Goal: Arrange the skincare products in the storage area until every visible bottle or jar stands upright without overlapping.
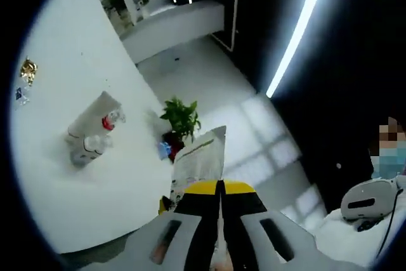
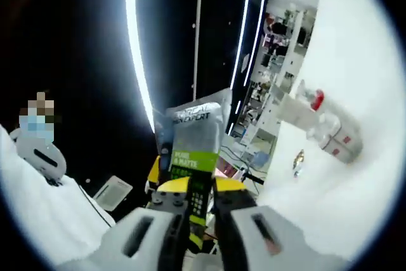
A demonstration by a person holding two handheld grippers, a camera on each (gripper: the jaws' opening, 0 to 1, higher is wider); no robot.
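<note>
A flat grey-white sachet (image 1: 200,160) stands up from my left gripper (image 1: 220,190), whose yellow-tipped jaws are shut on its lower edge. The same sachet (image 2: 196,134), with a green label, is clamped by my right gripper (image 2: 202,195), held in the air off the table. On the white table (image 1: 57,207) lie a pale tube (image 1: 95,113), a clear bottle with a red cap (image 1: 113,120) and another clear bottle (image 1: 85,150), bunched together. In the right gripper view this cluster is the tube (image 2: 288,109), the red-capped bottle (image 2: 317,101) and the bottles (image 2: 339,136).
A small gold item (image 1: 27,71) (image 2: 298,158) lies on the table apart from the cluster. A potted plant (image 1: 181,118) stands on the floor past the table's edge. A person in white (image 1: 374,220) (image 2: 38,201) is close by. Shelves (image 2: 273,61) stand in the background.
</note>
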